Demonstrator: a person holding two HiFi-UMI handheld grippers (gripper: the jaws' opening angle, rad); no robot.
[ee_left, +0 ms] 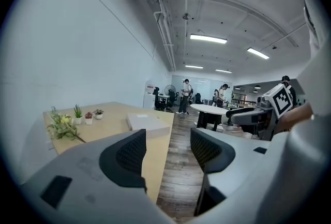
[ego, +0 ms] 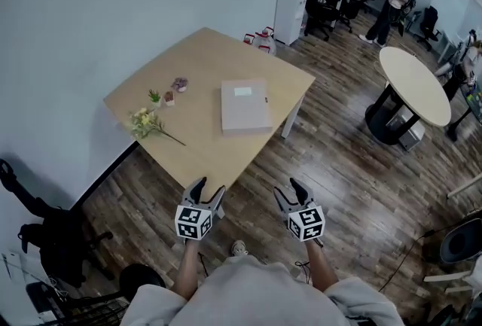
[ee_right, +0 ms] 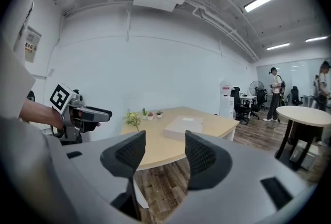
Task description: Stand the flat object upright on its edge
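The left gripper (ego: 208,189) and the right gripper (ego: 287,189) both have their jaws apart with nothing between them, and both hang over the floor short of the table (ego: 202,53). The flat box (ego: 245,106) lies on its broad face near the middle of the table, well apart from both grippers. It looks stiff, smooth and fairly light, so I would pinch one long edge to tip it up and brace the opposite side against sliding.

We see a pale grey box (ego: 245,106) on a light tan table (ego: 203,53), a dark brown plank floor (ego: 339,159), and yellow flowers (ego: 143,121).
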